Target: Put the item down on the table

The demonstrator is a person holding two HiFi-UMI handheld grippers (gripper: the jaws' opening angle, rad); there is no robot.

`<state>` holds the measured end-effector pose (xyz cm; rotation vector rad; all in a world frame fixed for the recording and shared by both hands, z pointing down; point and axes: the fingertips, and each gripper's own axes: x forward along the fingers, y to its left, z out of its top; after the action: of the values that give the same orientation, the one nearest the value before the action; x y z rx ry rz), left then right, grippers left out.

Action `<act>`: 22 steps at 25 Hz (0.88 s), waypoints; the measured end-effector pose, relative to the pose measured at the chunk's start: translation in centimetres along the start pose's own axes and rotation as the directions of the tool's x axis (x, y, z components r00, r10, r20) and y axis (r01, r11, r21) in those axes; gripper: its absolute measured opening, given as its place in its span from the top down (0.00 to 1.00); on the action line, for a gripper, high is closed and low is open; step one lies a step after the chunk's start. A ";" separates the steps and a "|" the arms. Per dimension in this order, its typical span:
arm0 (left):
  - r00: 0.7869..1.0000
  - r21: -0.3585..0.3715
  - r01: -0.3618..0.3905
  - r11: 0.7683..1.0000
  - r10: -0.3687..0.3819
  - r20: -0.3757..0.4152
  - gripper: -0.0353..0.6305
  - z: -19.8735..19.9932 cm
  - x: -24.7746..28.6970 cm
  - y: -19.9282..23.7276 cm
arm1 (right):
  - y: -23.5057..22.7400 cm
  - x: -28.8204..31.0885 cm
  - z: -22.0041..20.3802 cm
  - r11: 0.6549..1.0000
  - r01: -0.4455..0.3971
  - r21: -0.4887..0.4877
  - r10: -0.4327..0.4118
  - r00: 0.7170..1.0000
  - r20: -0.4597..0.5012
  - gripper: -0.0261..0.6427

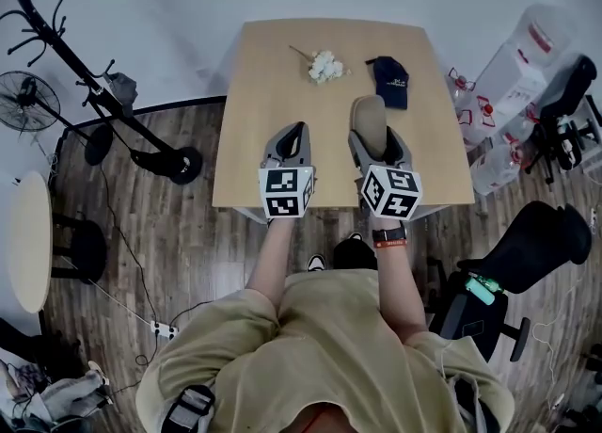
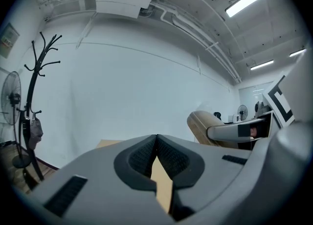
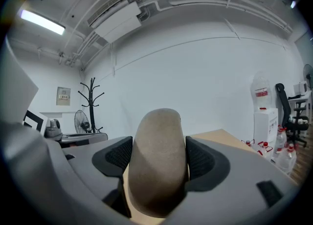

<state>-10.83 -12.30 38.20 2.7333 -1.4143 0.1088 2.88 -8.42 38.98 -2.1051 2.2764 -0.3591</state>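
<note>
A tan, rounded oblong item [image 1: 369,119] stands up between the jaws of my right gripper [image 1: 372,139], over the near right part of the wooden table [image 1: 273,55]. In the right gripper view the tan item [image 3: 160,160] fills the gap, and both ribbed pads [image 3: 199,158] press on its sides. My left gripper [image 1: 298,132] hovers beside it over the table's near edge, its jaws closed together with nothing between them [image 2: 156,141]. From the left gripper view the tan item [image 2: 201,121] shows at the right, held up off the table.
A bunch of white flowers [image 1: 326,67] and a navy cap [image 1: 391,81] lie at the far side of the table. A black coat rack [image 1: 103,92] and a fan [image 1: 24,102] stand left. Water bottles [image 1: 508,83] and office chairs [image 1: 531,248] stand right.
</note>
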 end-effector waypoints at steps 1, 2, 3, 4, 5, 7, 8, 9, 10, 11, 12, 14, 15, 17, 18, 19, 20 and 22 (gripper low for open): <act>1.000 0.001 -0.002 1.000 0.002 0.001 0.91 0.0 0.7 -0.2 | -0.6 0.6 0.2 1.000 -0.002 0.000 0.002 1.000 -0.002 0.43; 1.000 0.001 -0.005 1.000 0.005 0.003 0.91 0.0 1.5 -0.2 | -1.2 1.2 0.3 1.000 -0.006 -0.003 0.006 1.000 -0.003 0.43; 1.000 0.001 -0.010 1.000 0.010 0.005 0.91 0.1 2.3 -0.2 | -1.8 2.0 0.5 1.000 -0.011 -0.007 0.011 1.000 -0.004 0.43; 1.000 0.002 -0.013 1.000 0.013 0.007 0.91 0.1 3.2 -0.2 | -2.4 2.8 0.6 1.000 -0.017 -0.012 0.017 1.000 -0.004 0.43; 1.000 0.003 -0.016 1.000 0.016 0.008 0.91 0.2 4.2 -0.1 | -3.2 3.7 0.8 1.000 -0.021 -0.014 0.021 1.000 -0.004 0.43; 1.000 0.004 -0.022 1.000 0.022 0.001 0.91 0.2 6.3 0.0 | -4.8 5.3 1.2 1.000 -0.015 -0.020 0.015 1.000 -0.005 0.43; 1.000 0.009 -0.028 1.000 0.028 -0.007 0.91 0.3 7.3 0.0 | -5.7 5.9 1.4 0.999 -0.006 -0.031 0.006 1.000 -0.010 0.43; 0.999 0.019 -0.037 0.999 0.037 -0.014 0.91 0.4 8.3 0.0 | -6.4 6.5 1.6 0.999 0.000 -0.049 -0.001 1.000 -0.017 0.43; 0.999 0.032 -0.050 0.998 0.050 -0.019 0.91 0.6 9.2 0.0 | -7.1 7.2 1.7 0.998 0.000 -0.063 -0.002 1.000 -0.026 0.43; 0.998 0.043 -0.063 0.997 0.064 -0.024 0.91 0.7 10.2 0.1 | -7.7 7.9 1.7 0.998 -0.005 -0.065 0.003 0.999 -0.035 0.43; 0.997 0.047 -0.073 0.996 0.074 -0.029 0.91 0.8 11.2 0.1 | -8.4 8.7 1.8 0.998 -0.013 -0.055 0.011 0.999 -0.043 0.43; 0.996 0.051 -0.075 0.996 0.077 -0.044 0.91 0.7 13.2 -0.3 | -9.7 10.1 1.8 0.999 -0.023 -0.028 0.022 0.998 -0.059 0.43; 0.996 0.052 -0.070 0.996 0.072 -0.050 0.91 0.6 14.0 -0.6 | -10.4 10.7 1.7 0.999 -0.026 -0.019 0.025 0.997 -0.070 0.43; 0.996 0.048 -0.059 0.997 0.062 -0.060 0.91 0.2 15.4 -1.2 | -11.6 11.7 1.2 0.999 -0.033 0.012 0.034 0.995 -0.095 0.43; 0.996 0.047 -0.057 0.997 0.060 -0.065 0.91 0.0 16.0 -1.4 | -12.1 12.2 0.9 0.999 -0.035 0.028 0.037 0.993 -0.108 0.43; 0.996 0.049 -0.057 0.997 0.060 -0.072 0.91 -0.1 16.5 -1.5 | -12.6 12.6 0.7 0.999 -0.034 0.037 0.039 0.992 -0.121 0.43; 0.995 0.053 -0.058 0.997 0.062 -0.079 0.91 -0.3 17.0 -1.7 | -13.0 13.0 0.5 0.999 -0.034 0.041 0.039 0.990 -0.133 0.43; 0.994 0.056 -0.058 0.997 0.063 -0.094 0.91 -0.7 17.9 -2.0 | -13.9 13.6 0.1 0.998 -0.034 0.045 0.041 0.987 -0.152 0.43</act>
<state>1.07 -25.62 40.49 2.6867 -1.4890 0.2802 15.27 -22.77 43.32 -2.0795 2.3624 -0.5818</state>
